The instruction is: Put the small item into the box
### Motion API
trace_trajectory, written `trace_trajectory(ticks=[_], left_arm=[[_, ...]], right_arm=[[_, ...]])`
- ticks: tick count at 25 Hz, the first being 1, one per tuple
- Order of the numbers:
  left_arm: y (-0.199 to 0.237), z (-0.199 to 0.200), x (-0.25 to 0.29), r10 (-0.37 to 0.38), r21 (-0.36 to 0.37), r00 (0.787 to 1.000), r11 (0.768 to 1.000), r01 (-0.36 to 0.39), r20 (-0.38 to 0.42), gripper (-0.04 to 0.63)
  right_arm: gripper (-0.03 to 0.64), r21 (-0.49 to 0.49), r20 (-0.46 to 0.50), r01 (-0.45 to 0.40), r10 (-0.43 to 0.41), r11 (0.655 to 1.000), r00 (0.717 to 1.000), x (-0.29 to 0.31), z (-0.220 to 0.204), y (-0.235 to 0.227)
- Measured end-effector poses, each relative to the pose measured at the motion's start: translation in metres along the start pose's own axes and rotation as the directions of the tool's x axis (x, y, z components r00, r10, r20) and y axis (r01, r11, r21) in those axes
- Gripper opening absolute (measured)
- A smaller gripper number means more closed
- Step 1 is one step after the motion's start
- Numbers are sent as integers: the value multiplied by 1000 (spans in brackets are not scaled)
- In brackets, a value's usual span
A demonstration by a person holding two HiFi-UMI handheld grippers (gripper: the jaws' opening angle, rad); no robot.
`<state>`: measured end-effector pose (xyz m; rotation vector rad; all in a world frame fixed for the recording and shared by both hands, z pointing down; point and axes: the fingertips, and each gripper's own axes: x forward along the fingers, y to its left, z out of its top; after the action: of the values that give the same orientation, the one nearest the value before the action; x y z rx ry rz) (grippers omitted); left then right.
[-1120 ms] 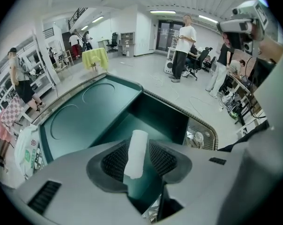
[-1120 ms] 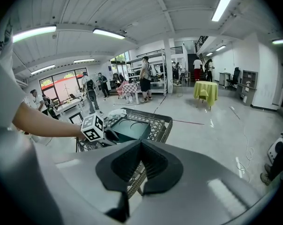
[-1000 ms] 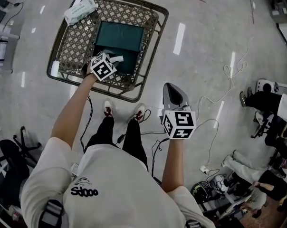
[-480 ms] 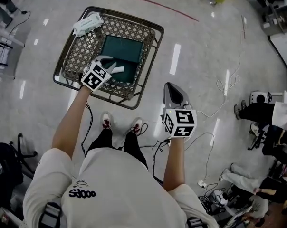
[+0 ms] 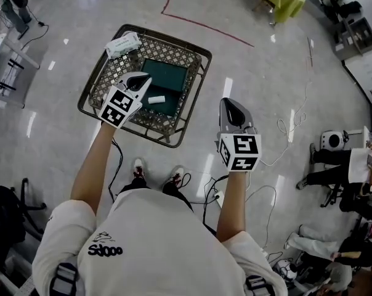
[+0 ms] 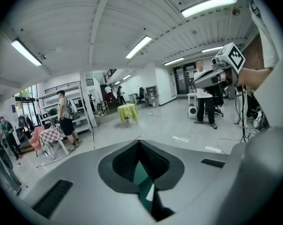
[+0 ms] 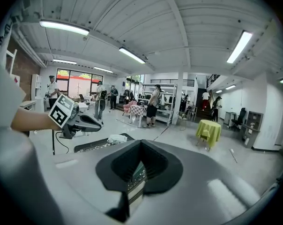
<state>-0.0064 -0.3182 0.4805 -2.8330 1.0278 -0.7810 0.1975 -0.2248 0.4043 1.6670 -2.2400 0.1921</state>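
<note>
Shiny grey floor fills the head view. On it a wicker tray [image 5: 192, 79] carries the green box [image 5: 167, 76], and the small white item [image 5: 156, 99] lies inside, just beside my left gripper [image 5: 144, 79].

Left gripper view: the jaws are together, with nothing between them.

Right gripper view: my right gripper [image 7: 140, 143] is closed too, and empty.

I think I should lift straight up, without brushing the box.

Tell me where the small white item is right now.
In the head view, the small white item lies inside the dark green box on the woven table, just right of the left tongs, which are shut and empty.
</note>
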Motion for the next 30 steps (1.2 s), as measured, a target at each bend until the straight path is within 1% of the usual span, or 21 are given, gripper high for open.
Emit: trace_trajectory(ticks=[2, 4, 7, 13, 22, 26, 30], left_arm=[[8, 25, -17, 32, 5, 998, 999, -32, 63, 6], [15, 42, -33, 60, 3, 992, 998, -60, 107, 6], [20, 58, -55, 86, -2, 986, 996, -87, 145, 6], [30, 86, -93, 124, 16, 968, 991, -131, 219, 6], [42, 129, -130, 167, 44, 937, 981, -190, 307, 6], [43, 133, -135, 175, 48, 930, 978, -201, 324, 6], [44, 134, -138, 177, 46, 928, 978, -203, 328, 6]], right_arm=[[11, -24, 28, 2, -2, 1000, 1000, -1, 16, 0], [11, -43, 54, 4, -1, 999, 999, -1, 31, 0], [11, -72, 83, 5, 1, 997, 997, -5, 50, 2], [11, -125, 134, 8, 9, 992, 991, -9, 80, 7], [11, -174, 189, 17, 16, 985, 982, -15, 111, 15], [11, -183, 198, 20, 17, 983, 980, -17, 115, 17], [11, -190, 194, 12, 25, 982, 981, -17, 117, 20]])
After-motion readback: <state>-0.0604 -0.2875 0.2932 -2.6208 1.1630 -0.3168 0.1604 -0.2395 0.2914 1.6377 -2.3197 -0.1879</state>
